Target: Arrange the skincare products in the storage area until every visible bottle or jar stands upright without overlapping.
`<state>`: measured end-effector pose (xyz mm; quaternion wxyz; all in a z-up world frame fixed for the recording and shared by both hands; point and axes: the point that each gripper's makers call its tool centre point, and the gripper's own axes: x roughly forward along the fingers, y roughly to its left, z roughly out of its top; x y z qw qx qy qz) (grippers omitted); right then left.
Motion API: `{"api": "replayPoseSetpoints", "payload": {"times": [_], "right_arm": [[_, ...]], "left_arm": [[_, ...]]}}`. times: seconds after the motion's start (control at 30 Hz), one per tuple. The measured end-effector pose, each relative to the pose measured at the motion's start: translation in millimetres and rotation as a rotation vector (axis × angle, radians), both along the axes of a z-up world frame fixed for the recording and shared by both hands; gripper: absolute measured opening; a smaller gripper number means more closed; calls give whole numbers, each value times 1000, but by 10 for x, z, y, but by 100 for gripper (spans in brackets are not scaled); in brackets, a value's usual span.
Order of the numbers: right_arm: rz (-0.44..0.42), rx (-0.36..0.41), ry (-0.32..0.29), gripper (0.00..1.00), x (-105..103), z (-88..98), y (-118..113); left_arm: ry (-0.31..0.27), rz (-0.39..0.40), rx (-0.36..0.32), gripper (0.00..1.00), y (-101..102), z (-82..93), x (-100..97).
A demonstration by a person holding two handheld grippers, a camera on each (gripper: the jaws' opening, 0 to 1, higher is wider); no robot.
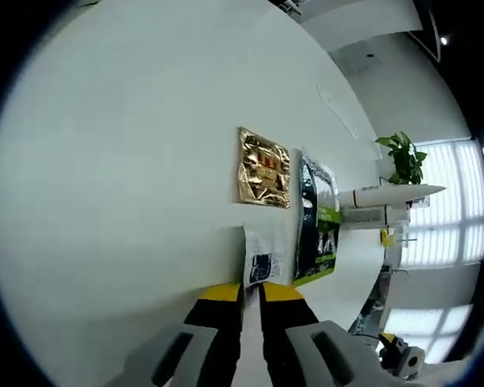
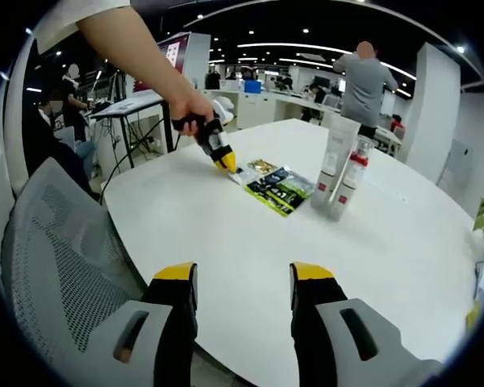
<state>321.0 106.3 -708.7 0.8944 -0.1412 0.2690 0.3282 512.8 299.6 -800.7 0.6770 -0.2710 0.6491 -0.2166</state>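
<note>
Beside the sachets stand two tubes, unobstructed.

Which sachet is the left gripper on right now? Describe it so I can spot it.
On the white round table, a row of flat sachets lies beside two upright tubes. The left gripper pinches the end one, a white sachet with a dark blue label; its neighbours are gold and black-green.

The surface looks smooth, matt white. A gold sachet is shiny crinkled foil; the black-green sachet glossy. Tubes look smooth plastic. Chair back: grey mesh.
</note>
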Motion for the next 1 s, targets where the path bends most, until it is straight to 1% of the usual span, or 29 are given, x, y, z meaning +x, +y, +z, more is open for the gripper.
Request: {"api": "replayPoseSetpoints", "payload": {"times": [0.2, 0.4, 0.53, 0.63, 0.67, 0.7, 0.73, 0.77, 0.8, 0.83, 0.87, 0.9, 0.93, 0.97, 1.0], "right_arm": [[1, 0, -2, 42, 1, 3, 0], [4, 0, -4, 42, -1, 4, 3], [6, -1, -5, 42, -3, 4, 7], [7, 0, -6, 42, -2, 8, 9], [7, 1, -7, 42, -2, 9, 9], [7, 0, -6, 42, -2, 8, 8], [7, -2, -7, 42, -2, 8, 6], [6, -2, -9, 42, 0, 10, 5], [6, -1, -9, 42, 1, 12, 6], [6, 1, -7, 42, 0, 12, 8], [8, -2, -7, 42, -2, 10, 10], [11, -3, -8, 42, -4, 10, 13], [13, -3, -7, 42, -6, 9, 18], [14, -3, -6, 42, -8, 8, 20], [14, -6, -8, 42, -6, 9, 16]], "left_arm": [[0, -18, 22, 8, 40, -9, -9], [-6, -10, 34, 11, 73, 2, -2], [-24, -2, 36, 15, 90, 28, 28], [-53, 10, 59, 19, 132, 51, 89], [-76, 13, 83, 20, 164, 64, 141], [-115, 3, 111, 20, 192, 77, 203], [-171, -15, 142, 20, 209, 109, 282], [-268, -63, 177, 20, 188, 181, 402], [-328, -103, 189, 20, 139, 247, 459], [-415, -167, 201, 21, 27, 350, 535], [-464, -214, 197, 22, -74, 414, 563], [-501, -277, 194, 25, -217, 476, 569], [-525, -323, 190, 28, -312, 507, 567], [-553, -364, 171, 32, -428, 542, 565], [-560, -382, 132, 35, -597, 577, 549]]}}
